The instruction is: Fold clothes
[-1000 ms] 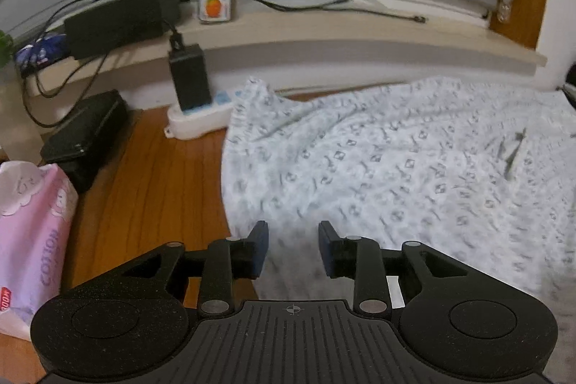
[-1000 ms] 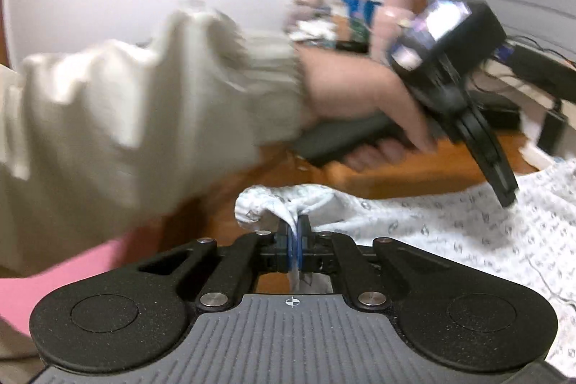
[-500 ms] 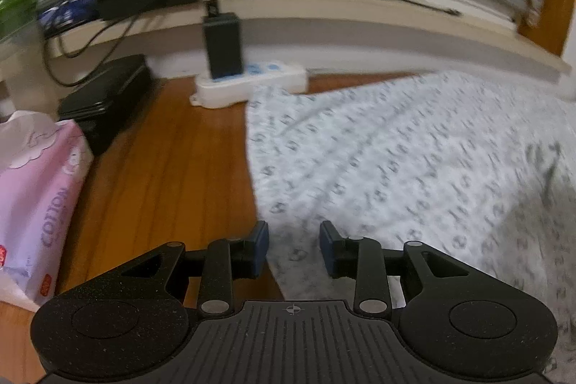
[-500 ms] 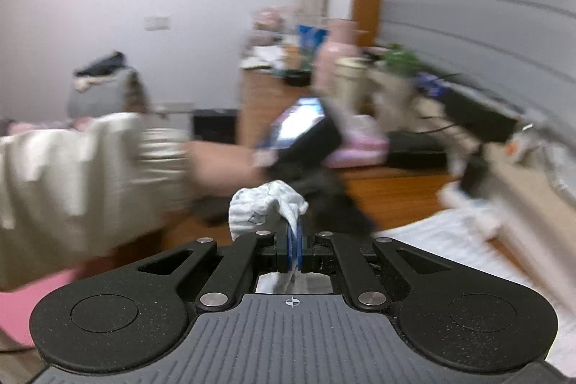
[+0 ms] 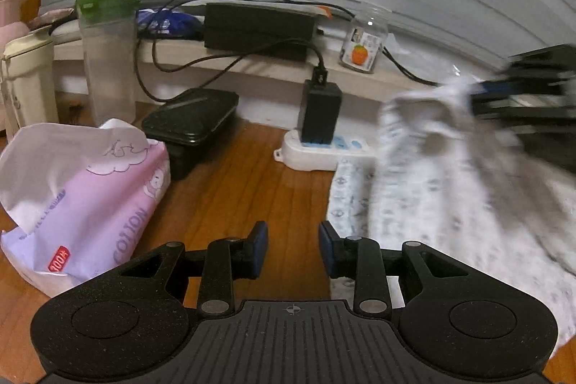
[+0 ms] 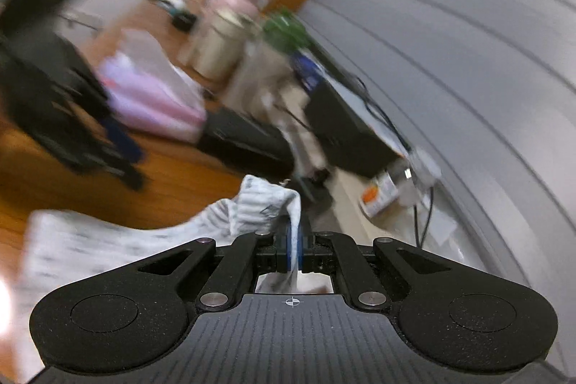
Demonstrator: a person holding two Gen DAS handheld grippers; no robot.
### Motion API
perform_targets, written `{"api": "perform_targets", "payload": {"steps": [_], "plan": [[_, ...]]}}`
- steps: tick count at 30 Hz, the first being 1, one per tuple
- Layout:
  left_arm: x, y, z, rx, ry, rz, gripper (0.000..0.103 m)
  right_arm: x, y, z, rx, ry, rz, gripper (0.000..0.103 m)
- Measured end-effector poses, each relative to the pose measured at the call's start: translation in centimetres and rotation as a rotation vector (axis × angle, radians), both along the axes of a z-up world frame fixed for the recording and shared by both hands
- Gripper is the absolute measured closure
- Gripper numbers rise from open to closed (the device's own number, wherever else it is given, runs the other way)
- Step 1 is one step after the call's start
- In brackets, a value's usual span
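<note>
A white garment with a small grey print [image 5: 450, 204] lies on the wooden floor [image 5: 230, 197] at the right of the left wrist view. My right gripper [image 6: 293, 245] is shut on a bunched corner of the garment [image 6: 262, 207], lifted off the floor. That same gripper shows blurred at the far right of the left wrist view [image 5: 482, 96], with cloth hanging from it. My left gripper [image 5: 293, 249] hovers low over the floor at the garment's left edge. Its jaws stand apart with nothing between them.
A pink and white tissue pack [image 5: 79, 197] lies at the left. A black case [image 5: 190, 117], a white power strip [image 5: 324, 150] with a black adapter, a green-lidded bottle [image 5: 108, 49] and a small jar [image 5: 363, 45] on the ledge sit along the wall.
The right gripper has swept the held corner across the garment toward the wall side, into the left wrist view. The left gripper has shifted left, off the cloth, over bare floor.
</note>
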State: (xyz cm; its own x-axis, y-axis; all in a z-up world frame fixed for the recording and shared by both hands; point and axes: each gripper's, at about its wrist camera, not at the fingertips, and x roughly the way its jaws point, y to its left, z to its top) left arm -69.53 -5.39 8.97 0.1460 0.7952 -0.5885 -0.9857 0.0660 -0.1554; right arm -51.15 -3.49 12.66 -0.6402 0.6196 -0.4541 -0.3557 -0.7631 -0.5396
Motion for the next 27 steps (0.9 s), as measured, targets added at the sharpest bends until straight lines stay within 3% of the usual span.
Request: {"api": "perform_targets", "payload": {"steps": [1,2,3,4,14,19,22,27], "plan": [[0.4,-0.1,-0.1,-0.002,0.0,-0.012,0.067,-0.3,1.1,-1.0,0.001,0.012,-0.046,0.096],[0.9,-0.2,-0.2,-0.004,0.004,-0.025,0.06,0.0,1.7,-1.8,-0.026,0.025,-0.077,0.081],[1.4,-0.3,-0.3,-0.006,0.009,-0.039,0.054,0.2,2.4,-2.5,-0.055,0.037,-0.108,0.058],[2.0,-0.5,-0.4,-0.005,0.017,-0.054,0.054,0.5,3.0,-3.2,-0.084,0.049,-0.139,0.054],[5.5,-1.8,-1.7,-0.018,0.016,-0.126,0.048,9.7,1.0,-3.2,-0.368,0.082,-0.2,0.055],[6.5,-2.0,-2.9,-0.05,0.069,-0.122,0.058,15.0,-2.3,-4.4,-0.465,0.062,-0.228,0.055],[7.2,-2.3,-3.7,-0.064,0.138,-0.116,0.063,17.0,-3.6,-5.8,-0.436,0.023,-0.277,0.055],[7.2,-4.1,-3.7,-0.063,0.151,-0.11,0.071,20.5,-4.0,-7.6,-0.496,0.091,-0.311,0.055]]}}
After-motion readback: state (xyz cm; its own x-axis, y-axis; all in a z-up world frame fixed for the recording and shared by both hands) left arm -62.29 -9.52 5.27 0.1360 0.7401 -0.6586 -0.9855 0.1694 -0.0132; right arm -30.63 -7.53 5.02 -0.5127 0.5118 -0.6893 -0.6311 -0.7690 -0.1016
